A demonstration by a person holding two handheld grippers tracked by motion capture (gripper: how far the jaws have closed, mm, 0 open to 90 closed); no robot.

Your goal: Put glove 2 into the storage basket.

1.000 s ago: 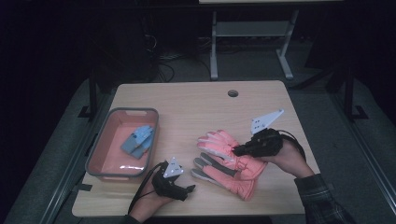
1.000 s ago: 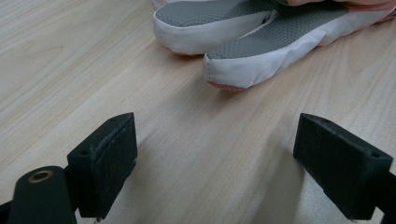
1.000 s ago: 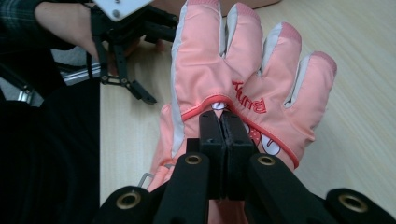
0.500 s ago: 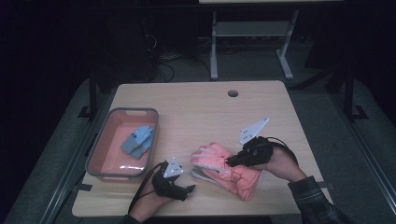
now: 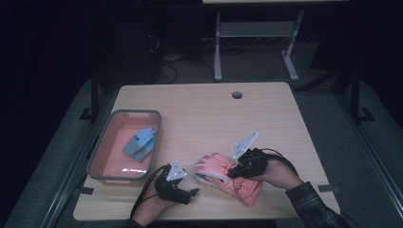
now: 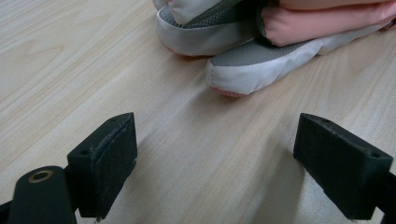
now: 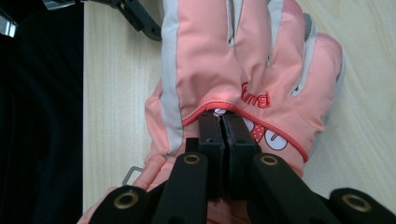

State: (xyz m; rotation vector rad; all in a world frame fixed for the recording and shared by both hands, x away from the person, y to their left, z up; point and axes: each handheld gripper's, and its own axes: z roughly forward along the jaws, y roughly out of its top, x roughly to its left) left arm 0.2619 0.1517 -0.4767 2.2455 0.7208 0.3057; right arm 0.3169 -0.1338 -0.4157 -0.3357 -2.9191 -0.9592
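While your right gripper (image 5: 236, 172) sits over the pink gloves (image 5: 230, 177), its fingers (image 7: 209, 140) are pressed together on the top glove, pinching a fold of fabric right at the red-piped cuff seam. In the right gripper view the glove's digits point away from you toward 12 o'clock, with red lettering and a small printed patch just beside the pinch.

From the high view, the gloves lie stacked on the counter (image 5: 204, 114) near its front edge, at about 5 o'clock from the counter's middle, their grey-tipped digits pointing toward 9 o'clock.

Your left gripper (image 5: 187, 194) rests low at the front edge, at about 8 o'clock from the gloves and near them without touching. Its fingers (image 6: 105, 161) are spread wide with bare wood between them; in the left gripper view the grey-and-white glove tips (image 6: 252, 70) lie ahead at 12 o'clock.

A pink tray (image 5: 102, 147) stands at the counter's 9 o'clock side, well apart from the gloves, holding a blue folded item (image 5: 141, 143). A round hole (image 5: 236, 95) sits near the far edge.
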